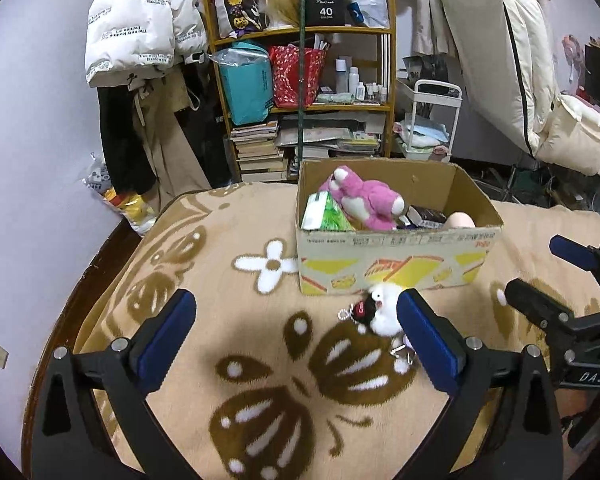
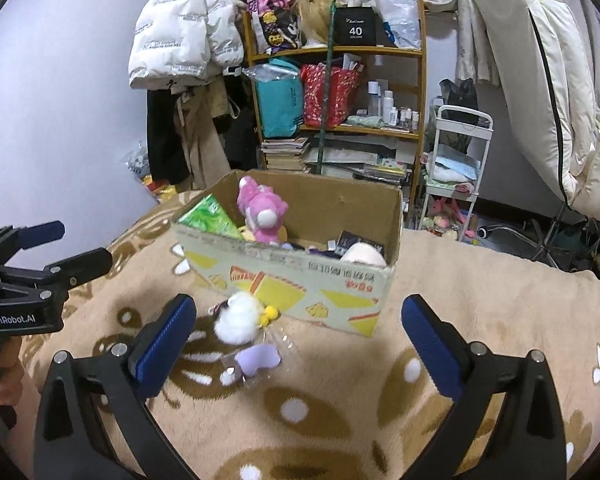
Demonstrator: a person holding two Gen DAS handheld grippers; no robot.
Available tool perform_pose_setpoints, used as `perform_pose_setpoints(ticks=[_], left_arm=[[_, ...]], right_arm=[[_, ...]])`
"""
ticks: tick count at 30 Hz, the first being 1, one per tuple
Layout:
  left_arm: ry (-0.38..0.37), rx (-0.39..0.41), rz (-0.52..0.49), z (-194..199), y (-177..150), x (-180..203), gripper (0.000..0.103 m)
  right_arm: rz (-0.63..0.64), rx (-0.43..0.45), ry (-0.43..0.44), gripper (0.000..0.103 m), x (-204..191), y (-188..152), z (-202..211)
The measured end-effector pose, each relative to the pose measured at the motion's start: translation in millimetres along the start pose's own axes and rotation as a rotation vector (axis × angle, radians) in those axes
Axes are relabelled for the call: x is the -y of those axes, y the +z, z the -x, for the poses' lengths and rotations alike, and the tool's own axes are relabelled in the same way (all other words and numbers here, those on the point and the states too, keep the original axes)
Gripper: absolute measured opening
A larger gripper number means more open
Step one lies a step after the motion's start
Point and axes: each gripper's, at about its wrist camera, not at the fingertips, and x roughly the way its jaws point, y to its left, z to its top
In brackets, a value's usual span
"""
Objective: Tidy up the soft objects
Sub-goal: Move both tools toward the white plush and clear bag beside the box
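Observation:
A small white and black plush keychain (image 1: 376, 308) lies on the beige blanket in front of the cardboard box (image 1: 396, 268); in the right wrist view it (image 2: 238, 316) lies by a lilac tag in clear wrap (image 2: 258, 358). The box (image 2: 300, 284) holds a pink plush bear (image 1: 366, 196), a green tissue pack (image 1: 326, 214) and other items. My left gripper (image 1: 296, 312) is open and empty, its right finger beside the keychain. My right gripper (image 2: 298, 316) is open and empty just above the keychain.
A wooden shelf (image 1: 300, 80) with bags, bottles and books stands behind the bed. A white trolley (image 1: 432, 120) is to its right. Coats hang on the wall. The beige patterned blanket (image 1: 260, 360) covers the bed.

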Motion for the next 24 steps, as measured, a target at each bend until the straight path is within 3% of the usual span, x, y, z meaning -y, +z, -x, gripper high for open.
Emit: perform_pose_setpoints(ticks=[8,24], left_arm=[[-0.031,-0.028,0.033,-9.5,-0.7,-4.3,0.099],[-0.058,-0.106,0.027,-48.5,5.6,6.5,0.099]], right_arm=[[0.033,-0.058,0.004,0.103,-10.9,-7.7,-18.3],[-0.016,-0.152,0.034,0.103,-5.3,-12.7,-61.0]])
